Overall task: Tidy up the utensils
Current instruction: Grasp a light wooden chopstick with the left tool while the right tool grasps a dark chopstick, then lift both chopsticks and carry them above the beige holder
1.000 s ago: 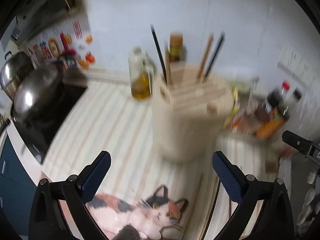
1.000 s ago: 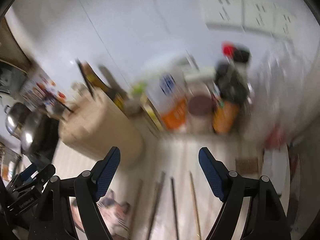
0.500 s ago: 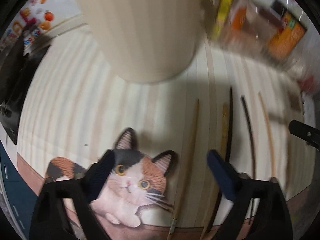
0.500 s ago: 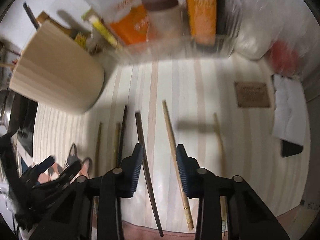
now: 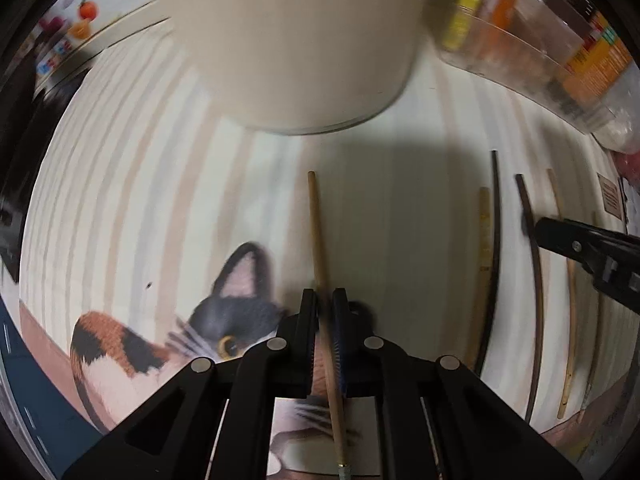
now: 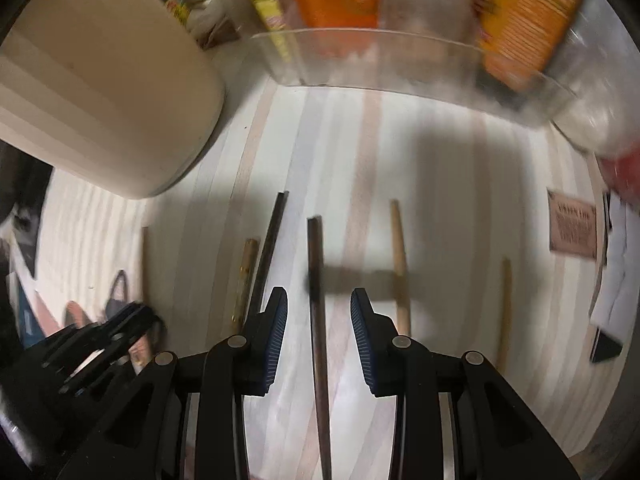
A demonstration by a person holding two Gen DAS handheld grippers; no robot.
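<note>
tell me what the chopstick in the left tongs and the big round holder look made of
The chopstick pinched in the left tongs looks like light bamboo or wood: tan, matte, with a small metal-looking tip at its near end. The holder looks like pale wood or a wood-look shell: cream, matte, faint bands; blur leaves it open.

Both cameras look steeply down along their fingers, close above the striped countertop [image 5: 160,184]. The left wrist view sits just in front of the cream utensil holder [image 5: 288,40], which fills its top centre. The right wrist view hangs to the right of that holder [image 6: 104,92], seen at its top left. The 2 views share the holder, the chopsticks laid in front of it, and the clear bin [image 6: 400,56] to its right.
</note>
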